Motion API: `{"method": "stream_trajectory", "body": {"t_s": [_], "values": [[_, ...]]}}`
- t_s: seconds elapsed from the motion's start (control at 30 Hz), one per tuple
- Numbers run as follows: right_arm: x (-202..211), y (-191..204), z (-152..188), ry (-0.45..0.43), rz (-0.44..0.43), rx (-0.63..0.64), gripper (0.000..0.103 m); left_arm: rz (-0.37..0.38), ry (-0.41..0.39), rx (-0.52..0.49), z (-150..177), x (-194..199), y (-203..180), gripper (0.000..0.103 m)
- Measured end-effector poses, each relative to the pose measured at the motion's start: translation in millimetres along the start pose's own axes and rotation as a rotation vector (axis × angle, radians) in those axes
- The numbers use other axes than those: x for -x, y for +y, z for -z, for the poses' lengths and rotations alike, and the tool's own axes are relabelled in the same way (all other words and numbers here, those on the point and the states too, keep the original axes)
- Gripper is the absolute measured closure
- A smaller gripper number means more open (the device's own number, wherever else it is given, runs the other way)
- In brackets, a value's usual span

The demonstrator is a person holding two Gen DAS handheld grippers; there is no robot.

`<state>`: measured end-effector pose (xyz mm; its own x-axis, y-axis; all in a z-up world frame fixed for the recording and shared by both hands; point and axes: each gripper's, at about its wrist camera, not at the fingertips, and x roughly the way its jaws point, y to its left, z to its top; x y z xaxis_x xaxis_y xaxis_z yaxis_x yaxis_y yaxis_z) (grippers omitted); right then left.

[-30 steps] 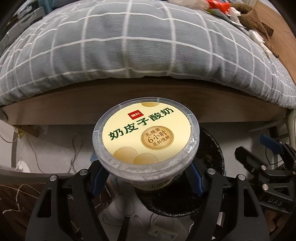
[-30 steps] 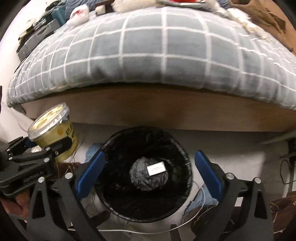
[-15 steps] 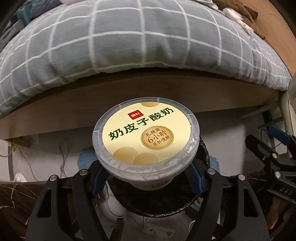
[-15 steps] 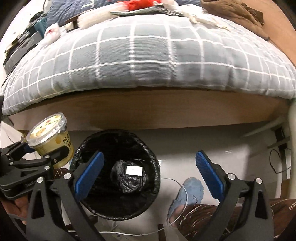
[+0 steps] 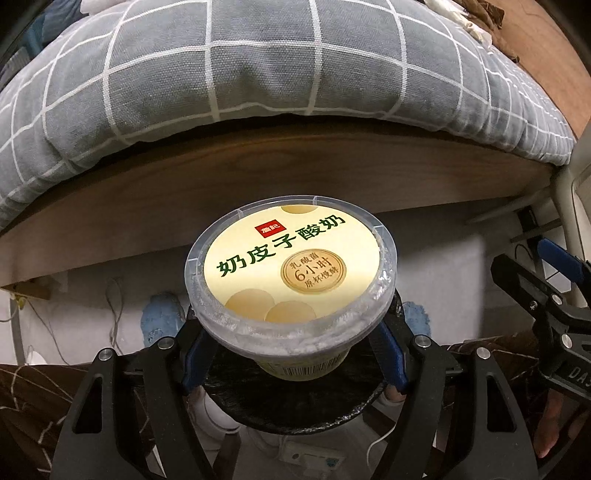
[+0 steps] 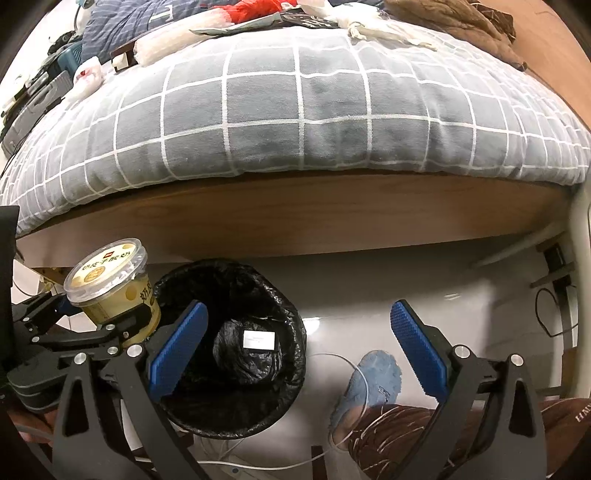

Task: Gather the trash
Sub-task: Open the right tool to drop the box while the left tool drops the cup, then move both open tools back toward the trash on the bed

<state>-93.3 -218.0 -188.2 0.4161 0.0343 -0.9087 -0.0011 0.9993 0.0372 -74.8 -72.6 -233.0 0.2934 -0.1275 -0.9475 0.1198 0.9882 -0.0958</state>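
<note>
My left gripper (image 5: 293, 350) is shut on a yellow yogurt cup (image 5: 291, 266) with a clear lid and green Chinese lettering, held upright. The cup hangs over the near left rim of a round bin lined with a black bag (image 5: 295, 413). In the right wrist view the cup (image 6: 112, 284) and left gripper (image 6: 107, 325) sit at the bin's left rim (image 6: 173, 280). The bin holds a knotted black bag with a white label (image 6: 258, 339). My right gripper (image 6: 299, 350) is open and empty, to the right of the bin over the white floor.
A bed with a grey checked duvet (image 6: 295, 110) and wooden side board (image 6: 295, 218) rises behind the bin. Wrappers and cloth lie on the bed top (image 6: 258, 14). A blue slipper (image 6: 369, 384), white cables and a brown patterned cloth (image 6: 406, 435) lie on the floor.
My left gripper carried the cup closer to the bin and over its rim. My right gripper moved right, off the bin, so the bin now lies left of it.
</note>
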Motion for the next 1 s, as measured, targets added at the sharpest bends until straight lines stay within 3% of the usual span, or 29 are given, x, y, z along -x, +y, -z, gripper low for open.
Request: {"method": "stream_trajectory", "body": {"t_s": [0.03,0.1,0.27,0.63,1.0], "values": [[2,0,-1,-0.001,0.001,0.002,0.008,-0.003,-0.003,0.0,1,-1,0,0.029],[5,0,-2,-0.004,0.004,0.003,0.008,-0.014,-0.024,-0.005,1,2,1,0.016],[11,2,-5,-0.018,0.008,0.005,0.008,-0.043,-0.06,-0.006,2,8,-1,0.008],[48,11,-21,-0.122,0.019,0.027,0.008,-0.111,-0.172,0.026,-8,54,13,0.006],[89,17,-34,-0.266,0.022,0.042,0.008,-0.127,-0.312,0.055,-17,111,28,0.006]]}}
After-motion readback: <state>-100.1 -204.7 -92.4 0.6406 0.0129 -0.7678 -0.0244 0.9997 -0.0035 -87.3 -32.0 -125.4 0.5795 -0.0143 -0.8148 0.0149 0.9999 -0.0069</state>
